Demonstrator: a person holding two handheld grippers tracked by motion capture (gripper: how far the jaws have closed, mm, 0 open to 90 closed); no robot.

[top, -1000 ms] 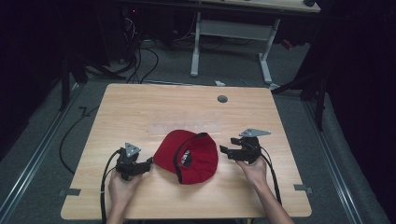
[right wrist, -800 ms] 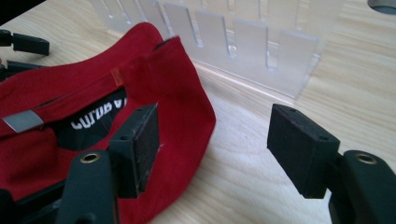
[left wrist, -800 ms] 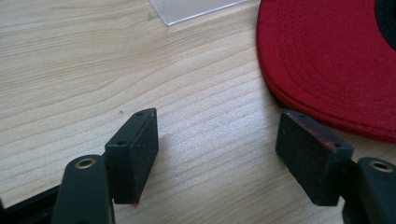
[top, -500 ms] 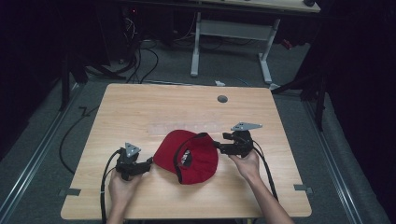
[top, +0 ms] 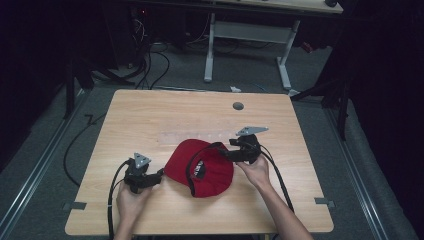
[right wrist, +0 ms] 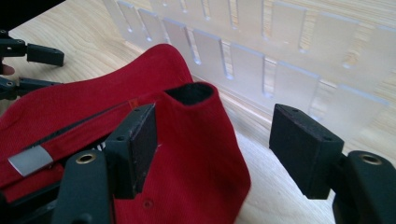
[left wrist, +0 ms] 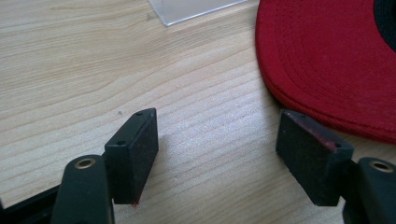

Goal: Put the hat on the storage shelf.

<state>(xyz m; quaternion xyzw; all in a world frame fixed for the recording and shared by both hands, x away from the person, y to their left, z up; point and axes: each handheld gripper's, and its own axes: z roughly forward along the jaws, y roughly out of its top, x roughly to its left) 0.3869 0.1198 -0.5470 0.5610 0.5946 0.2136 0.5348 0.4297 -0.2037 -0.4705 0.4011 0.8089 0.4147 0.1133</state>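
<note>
On the wooden surface (top: 150, 120) the red baseball cap (top: 210, 172) lay between the left gripper (top: 159, 175) and right gripper (top: 224, 152), both with jaws apart, the right straddling the cap's upturned edge.

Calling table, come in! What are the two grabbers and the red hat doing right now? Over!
Left gripper open, beside the brim. Right gripper open, jaws astride a raised fold of the red cap. Clear plastic strip just behind it, not blocking.

Red cloth cap (top: 202, 169) with stitched brim; matt, grained wooden table (top: 150, 115).
</note>
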